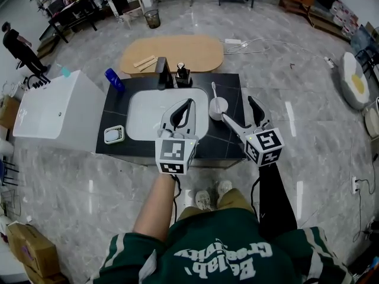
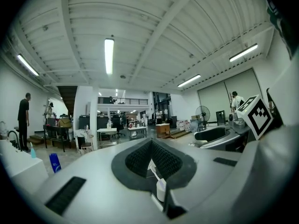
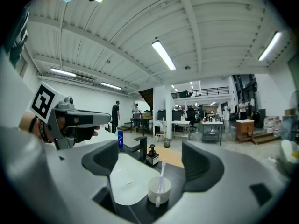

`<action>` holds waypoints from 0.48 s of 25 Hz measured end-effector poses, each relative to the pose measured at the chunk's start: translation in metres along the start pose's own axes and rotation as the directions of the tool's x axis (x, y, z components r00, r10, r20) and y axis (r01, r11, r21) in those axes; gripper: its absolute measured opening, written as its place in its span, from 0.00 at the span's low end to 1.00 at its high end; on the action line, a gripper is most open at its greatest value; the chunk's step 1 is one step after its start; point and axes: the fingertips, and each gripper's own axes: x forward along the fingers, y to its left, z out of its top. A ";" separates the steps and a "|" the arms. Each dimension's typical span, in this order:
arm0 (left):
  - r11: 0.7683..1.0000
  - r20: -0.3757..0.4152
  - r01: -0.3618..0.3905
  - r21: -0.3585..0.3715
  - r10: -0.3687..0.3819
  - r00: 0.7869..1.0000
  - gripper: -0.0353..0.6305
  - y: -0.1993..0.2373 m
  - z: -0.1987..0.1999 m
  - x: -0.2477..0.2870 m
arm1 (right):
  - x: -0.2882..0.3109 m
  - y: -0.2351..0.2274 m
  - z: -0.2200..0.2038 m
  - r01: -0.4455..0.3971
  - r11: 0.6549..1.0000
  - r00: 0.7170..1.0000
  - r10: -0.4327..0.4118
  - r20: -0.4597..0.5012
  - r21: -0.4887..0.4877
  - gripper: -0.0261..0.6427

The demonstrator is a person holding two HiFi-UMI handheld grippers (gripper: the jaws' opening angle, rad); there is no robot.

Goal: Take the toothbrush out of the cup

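Note:
A white cup (image 1: 217, 107) stands on the black countertop (image 1: 228, 87) just right of the white sink (image 1: 148, 114), with a pale toothbrush (image 1: 214, 90) upright in it. My right gripper (image 1: 240, 112) is open, near and slightly right of the cup. In the right gripper view the cup (image 3: 159, 189) and toothbrush (image 3: 161, 174) sit ahead between the spread jaws of the right gripper (image 3: 153, 160), untouched. My left gripper (image 1: 188, 103) hovers over the sink's right part, shut on nothing. In its own view the left gripper (image 2: 152, 148) hides most of the cup (image 2: 160, 189).
A black faucet (image 1: 161, 73) and a soap dispenser (image 1: 182, 76) stand behind the sink. A blue bottle (image 1: 114, 80) and a soap dish (image 1: 113, 134) sit on the left. A white cabinet (image 1: 56, 108) adjoins the counter's left. A person (image 1: 21, 46) stands far back.

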 end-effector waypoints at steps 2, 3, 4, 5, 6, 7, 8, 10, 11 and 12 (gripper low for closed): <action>1.000 -0.008 -0.012 0.007 0.012 1.000 0.05 0.002 -0.005 0.008 | 0.011 -0.005 -0.006 -0.022 1.000 1.000 0.022 -0.017 0.018 0.68; 1.000 -0.015 -0.019 0.013 0.019 1.000 0.05 0.003 -0.007 0.013 | 0.018 -0.008 -0.011 -0.036 0.999 0.999 0.037 -0.031 0.026 0.68; 1.000 -0.023 -0.024 0.019 0.024 0.999 0.05 0.003 -0.010 0.018 | 0.025 -0.012 -0.015 -0.051 0.998 0.997 0.052 -0.050 0.034 0.66; 0.999 -0.032 -0.026 0.022 0.027 0.999 0.05 0.002 -0.012 0.024 | 0.033 -0.016 -0.021 -0.065 0.997 0.995 0.068 -0.074 0.042 0.64; 0.999 -0.042 -0.026 0.024 0.027 0.999 0.05 0.000 -0.014 0.030 | 0.041 -0.021 -0.028 -0.078 0.996 0.991 0.083 -0.101 0.051 0.62; 0.999 -0.050 -0.026 0.024 0.027 0.998 0.05 -0.001 -0.017 0.036 | 0.048 -0.024 -0.035 -0.090 0.994 0.987 0.097 -0.127 0.061 0.60; 0.999 -0.057 -0.026 0.022 0.027 0.998 0.05 -0.003 -0.019 0.041 | 0.054 -0.028 -0.042 -0.101 0.992 0.982 0.110 -0.152 0.071 0.60; 0.999 -0.071 -0.028 0.023 0.029 0.997 0.05 -0.002 -0.023 0.053 | 0.068 -0.034 -0.054 -0.117 0.989 0.971 0.132 -0.198 0.088 0.58; 0.999 -0.078 -0.030 0.024 0.032 0.996 0.05 0.000 -0.025 0.059 | 0.076 -0.036 -0.060 -0.122 0.988 0.966 0.140 -0.215 0.095 0.55; 0.999 -0.085 -0.034 0.024 0.036 0.996 0.05 0.002 -0.027 0.065 | 0.084 -0.039 -0.064 -0.127 0.987 0.962 0.148 -0.229 0.103 0.53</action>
